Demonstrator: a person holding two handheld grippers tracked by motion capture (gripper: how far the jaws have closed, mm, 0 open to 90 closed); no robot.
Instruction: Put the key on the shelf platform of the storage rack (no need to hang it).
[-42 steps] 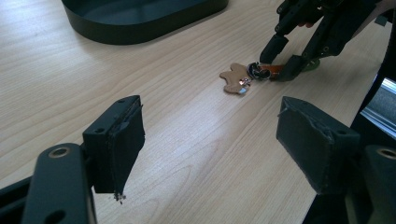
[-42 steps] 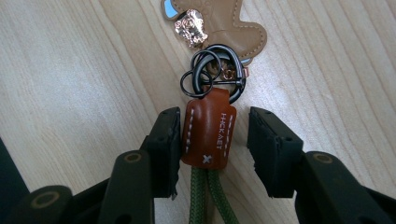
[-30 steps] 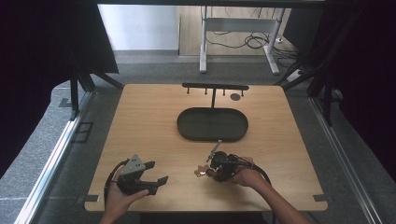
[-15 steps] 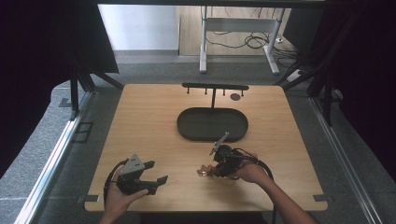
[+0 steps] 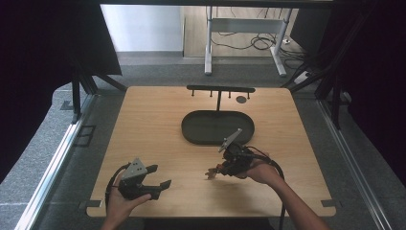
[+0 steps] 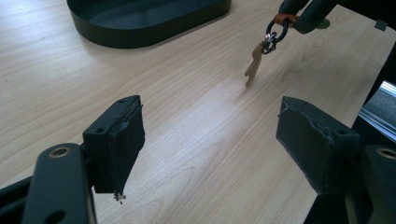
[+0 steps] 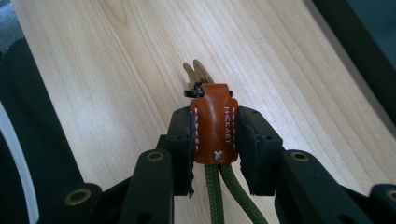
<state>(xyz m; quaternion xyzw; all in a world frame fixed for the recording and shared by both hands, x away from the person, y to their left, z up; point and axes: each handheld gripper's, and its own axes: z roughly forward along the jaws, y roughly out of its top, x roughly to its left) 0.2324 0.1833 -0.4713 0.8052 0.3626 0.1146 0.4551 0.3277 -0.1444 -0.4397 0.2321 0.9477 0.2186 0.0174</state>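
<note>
My right gripper (image 7: 214,135) is shut on the brown leather tab of a keychain (image 7: 213,122), with green cord trailing back between the jaws. A tan key (image 6: 252,66) hangs from its black ring just above the wood. From above, the right gripper (image 5: 223,167) is at the table's front right, in front of the dark oval tray (image 5: 218,127). My left gripper (image 5: 160,178) rests at the front left, jaws wide open with nothing between them. In the left gripper view, the left gripper (image 6: 224,135) faces the hanging key and the tray (image 6: 140,28).
A black rack with pegs (image 5: 220,89) stands behind the tray, with a small dark disc (image 5: 241,99) beside it. The light wooden table (image 5: 148,124) ends close in front of both hands. Dark curtains and metal frame legs surround the table.
My right gripper has lifted the keychain and moved right and slightly back toward the tray. The left gripper has stayed put.
</note>
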